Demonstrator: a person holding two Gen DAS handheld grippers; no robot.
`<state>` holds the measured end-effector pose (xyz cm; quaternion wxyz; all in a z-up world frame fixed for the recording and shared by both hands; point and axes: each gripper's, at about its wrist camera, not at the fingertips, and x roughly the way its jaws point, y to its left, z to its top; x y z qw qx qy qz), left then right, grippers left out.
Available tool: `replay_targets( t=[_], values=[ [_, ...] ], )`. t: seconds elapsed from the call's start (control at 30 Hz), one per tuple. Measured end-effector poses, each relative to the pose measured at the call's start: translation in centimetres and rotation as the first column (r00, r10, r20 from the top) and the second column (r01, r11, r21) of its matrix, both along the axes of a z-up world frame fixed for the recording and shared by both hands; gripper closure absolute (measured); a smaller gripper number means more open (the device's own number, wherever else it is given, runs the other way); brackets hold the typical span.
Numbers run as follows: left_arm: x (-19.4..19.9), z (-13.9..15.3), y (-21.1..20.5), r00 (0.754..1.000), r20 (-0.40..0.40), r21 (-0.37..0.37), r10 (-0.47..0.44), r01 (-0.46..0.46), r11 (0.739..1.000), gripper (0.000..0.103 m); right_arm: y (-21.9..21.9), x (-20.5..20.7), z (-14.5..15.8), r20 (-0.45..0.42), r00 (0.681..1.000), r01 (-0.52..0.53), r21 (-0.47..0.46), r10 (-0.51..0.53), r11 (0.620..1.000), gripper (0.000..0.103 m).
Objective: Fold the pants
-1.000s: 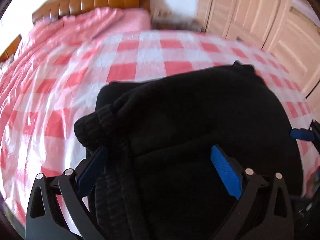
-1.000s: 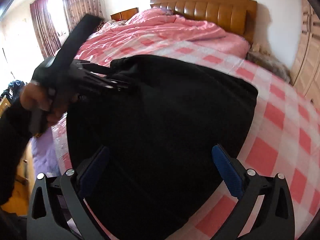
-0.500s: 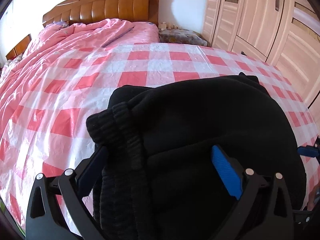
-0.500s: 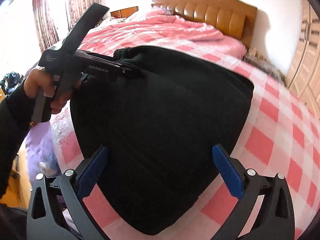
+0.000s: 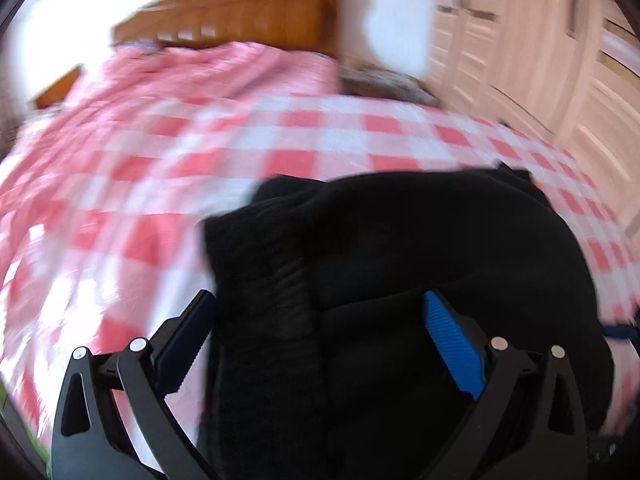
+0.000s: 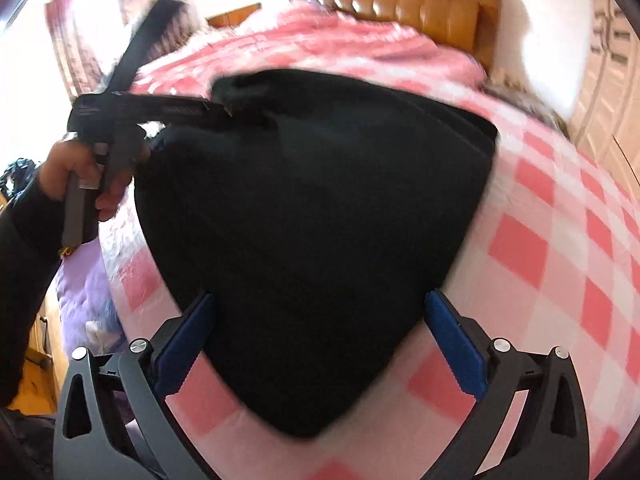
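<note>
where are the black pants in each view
Left wrist: black pants fill the lower centre and right, between the fingers.
Right wrist: black pants fill the centre, coming to a point at the bottom.
Shared landmark: wooden headboard, at the top of both.

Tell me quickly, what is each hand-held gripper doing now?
Left hand-held gripper: jaws wide open, black pants between them, not clamped.
Right hand-held gripper: jaws wide open around the pants' corner, holding nothing.

Black pants [image 6: 312, 220], pink-checked bedspread [image 6: 560, 248]
</note>
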<state>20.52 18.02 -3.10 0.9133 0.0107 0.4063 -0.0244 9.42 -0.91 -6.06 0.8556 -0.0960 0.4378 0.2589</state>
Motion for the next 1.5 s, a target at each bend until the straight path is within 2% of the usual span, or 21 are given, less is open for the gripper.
replay_targets(
  t=[0.07,0.13,0.17,0.2,0.3,0.37,0.43,0.47,0.6,0.73,0.83,0.93,1.17,1.5],
  values=[
    [-2.6,1.7,-0.2,0.992,0.065,0.072,0.112,-0.117,0.991,0.002,-1.1,-1.4,0.8,0.017,0.999,0.048,-0.003,-0.047,0.999,0.004],
    [-6.2,3.7,-0.6,0.967,0.157,0.127,0.202,-0.223,0.967,0.002,-2.4,-3.6,1.9,0.077,0.993,0.085,0.010,-0.085,0.996,0.004],
    [-8.1,4.6,-0.9,0.954,0.204,0.131,0.220,-0.249,0.960,0.002,-2.9,-4.9,2.5,0.115,0.988,0.103,0.017,-0.104,0.995,0.004],
    [-10.6,5.6,-1.6,0.943,0.257,0.125,0.211,-0.249,0.960,0.002,-3.2,-5.6,2.8,0.134,0.985,0.109,0.022,-0.111,0.994,0.004],
    [-15.3,7.3,-3.6,0.941,0.301,0.128,0.157,-0.203,0.971,0.001,-4.1,-7.9,3.9,0.186,0.975,0.119,0.046,-0.125,0.992,0.004],
    [-17.5,7.3,-4.6,0.938,0.302,0.134,0.170,-0.219,0.967,0.001,-4.6,-9.0,4.4,0.212,0.967,0.132,0.063,-0.142,0.989,0.004],
    [-19.8,6.9,-5.9,0.924,0.327,0.154,0.200,-0.261,0.953,0.001,-4.9,-9.4,4.6,0.219,0.962,0.156,0.060,-0.165,0.986,0.004],
    [-20.3,6.6,-6.4,0.927,0.319,0.150,0.199,-0.257,0.955,0.001,-4.9,-9.6,4.6,0.219,0.960,0.167,0.056,-0.175,0.984,0.004],
    [-21.1,4.7,-8.1,0.961,0.204,0.064,0.189,-0.205,0.977,0.001,-5.4,-10.7,3.7,0.210,0.956,0.201,0.051,-0.207,0.978,0.004],
    [-21.4,3.1,-10.0,0.976,0.153,0.082,0.154,-0.168,0.982,0.001,-5.5,-11.8,2.8,0.206,0.960,0.190,0.029,-0.192,0.981,0.004],
    [-21.9,2.5,-11.3,0.981,0.149,0.117,0.123,-0.141,0.983,0.001,-5.7,-12.6,2.4,0.207,0.961,0.186,0.019,-0.185,0.982,0.004],
    [-22.4,2.4,-12.2,0.981,0.164,0.143,0.101,-0.125,0.982,0.001,-6.4,-13.4,2.5,0.216,0.955,0.196,0.061,-0.205,0.979,0.004],
    [-22.7,2.7,-12.1,0.978,0.184,0.129,0.096,-0.120,0.984,0.001,-7.7,-13.9,3.2,0.237,0.937,0.230,0.126,-0.255,0.965,0.004],
    [-22.8,2.8,-12.0,0.979,0.180,0.122,0.095,-0.118,0.985,0.001,-7.5,-13.7,3.0,0.229,0.942,0.224,0.114,-0.245,0.968,0.004]
  ],
)
